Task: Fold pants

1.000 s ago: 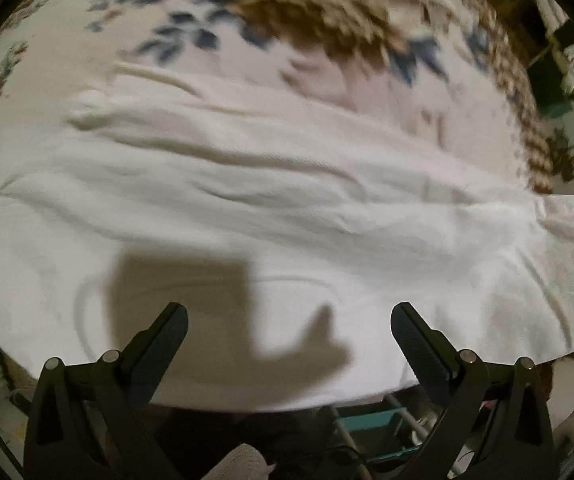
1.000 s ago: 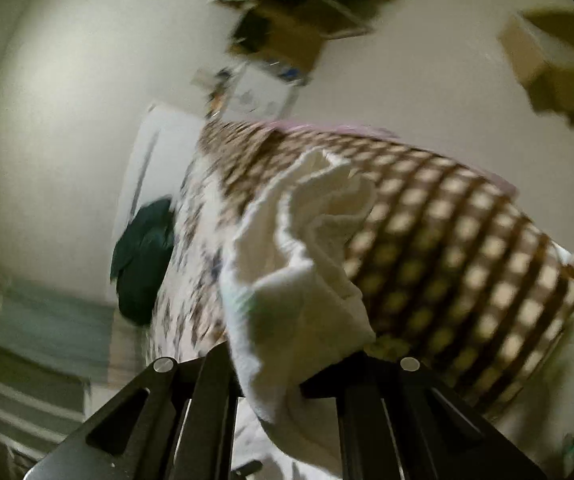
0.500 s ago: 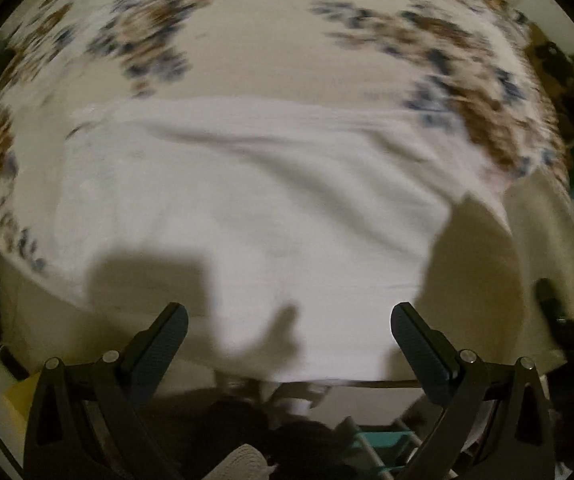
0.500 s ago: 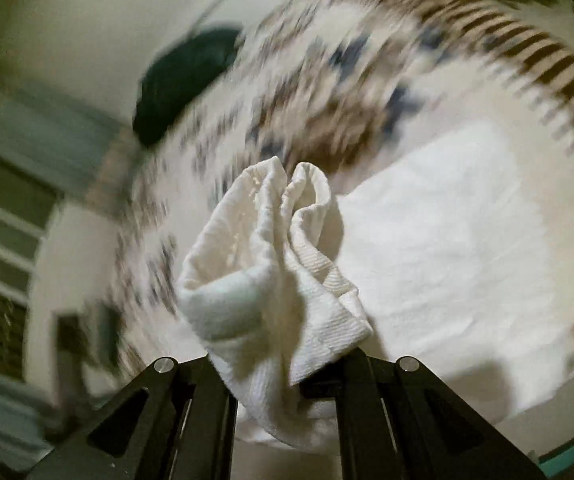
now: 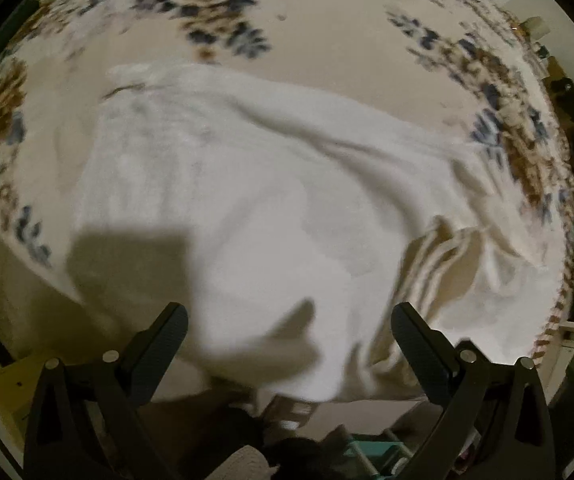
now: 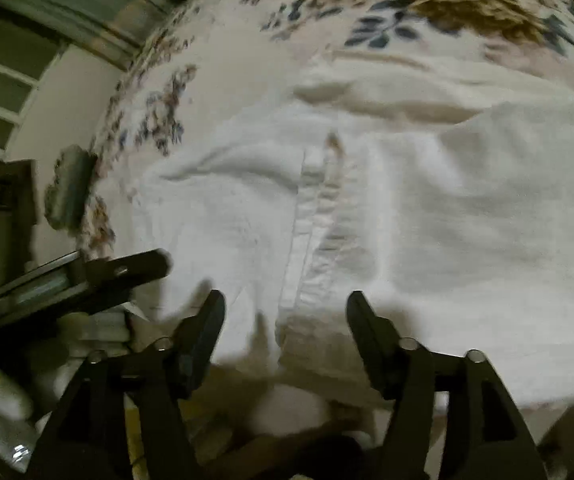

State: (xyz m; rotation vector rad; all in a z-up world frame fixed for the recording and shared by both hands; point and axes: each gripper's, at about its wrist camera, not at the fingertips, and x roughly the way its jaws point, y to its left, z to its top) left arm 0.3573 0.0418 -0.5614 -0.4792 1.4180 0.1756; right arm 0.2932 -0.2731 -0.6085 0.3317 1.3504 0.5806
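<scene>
No text, label or number can be read — everything is blurred.

The left gripper (image 5: pixel 289 322) is showing two black, wedge-shaped fingers (image 5: pixel 167 330) with ribbed pads, round silver screws sitting at seven and five o'clock. The right gripper (image 6: pixel 285 312) is looking identical: black triangular frames, silver pivots.

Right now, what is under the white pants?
The white pants lie on a floral blanket, which shows all around them. Whatever lies under the blanket or inside the fold is covered.
</scene>
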